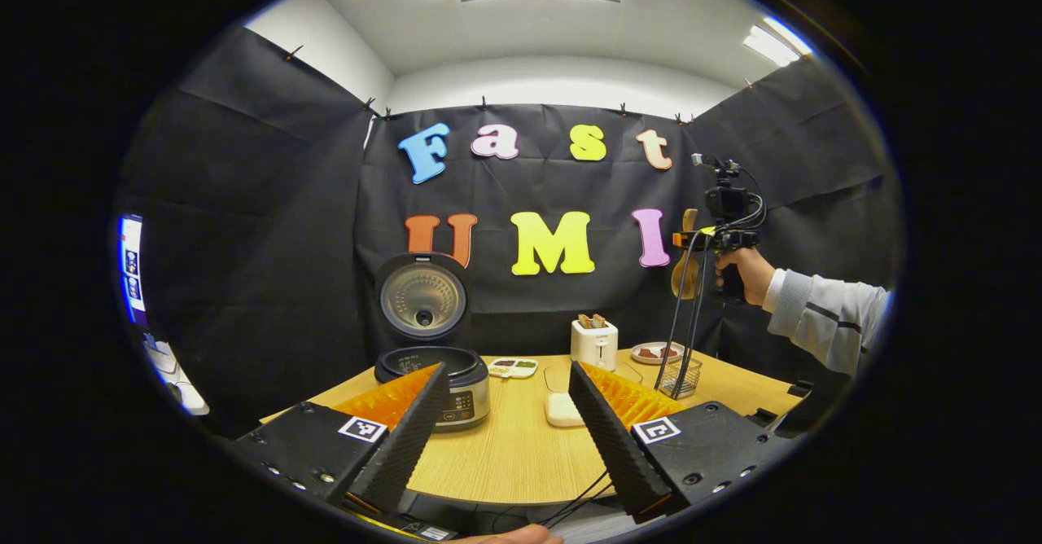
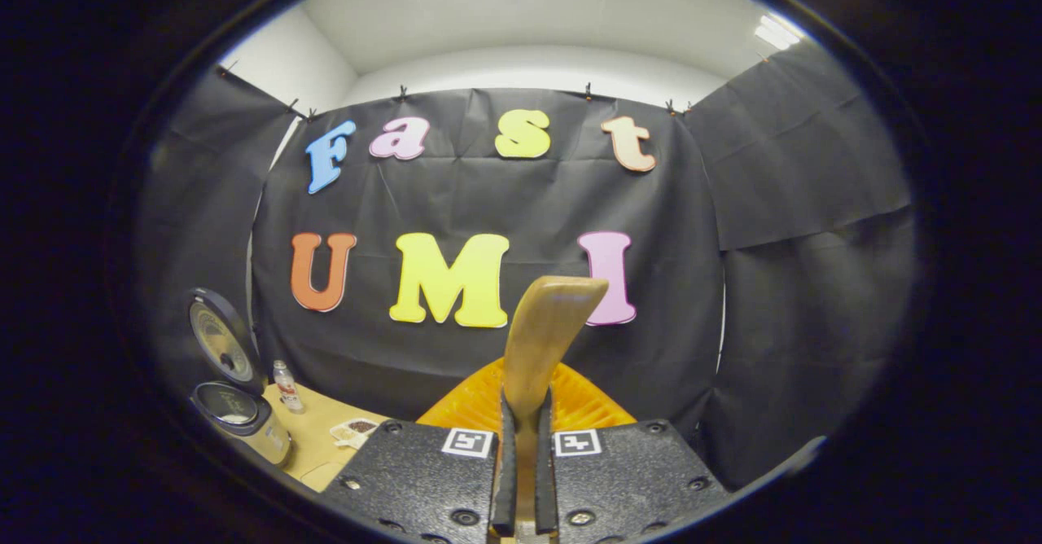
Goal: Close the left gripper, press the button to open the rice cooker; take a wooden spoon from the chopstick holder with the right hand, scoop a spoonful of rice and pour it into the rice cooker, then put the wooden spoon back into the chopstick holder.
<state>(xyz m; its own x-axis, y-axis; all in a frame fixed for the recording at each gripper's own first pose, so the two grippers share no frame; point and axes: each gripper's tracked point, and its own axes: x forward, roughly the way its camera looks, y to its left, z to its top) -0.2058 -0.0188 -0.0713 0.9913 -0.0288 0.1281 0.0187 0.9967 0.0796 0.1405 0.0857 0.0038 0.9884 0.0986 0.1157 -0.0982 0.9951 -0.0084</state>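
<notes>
On the left we see the rice cooker (image 1: pixel 435 381), lid up, on the wooden surface (image 1: pixel 521 446). Our left gripper (image 1: pixel 505 430) hangs over the near edge, jaws spread wide and empty. Right of the toaster (image 1: pixel 593 344) stands the wire chopstick holder (image 1: pixel 680 377). High above it, our right gripper (image 2: pixel 522 446) has its jaws clamped on the wooden spoon (image 2: pixel 541 340).

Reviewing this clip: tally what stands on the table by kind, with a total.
Rice cooker, lid up: 1
Toaster: 1
Wire holder: 1
Dishes: 2, a divided tray and a plate
Bottle: 1
Pale box: 1
Total: 7
The wooden spoon is off the table, in the right tongs.
</notes>
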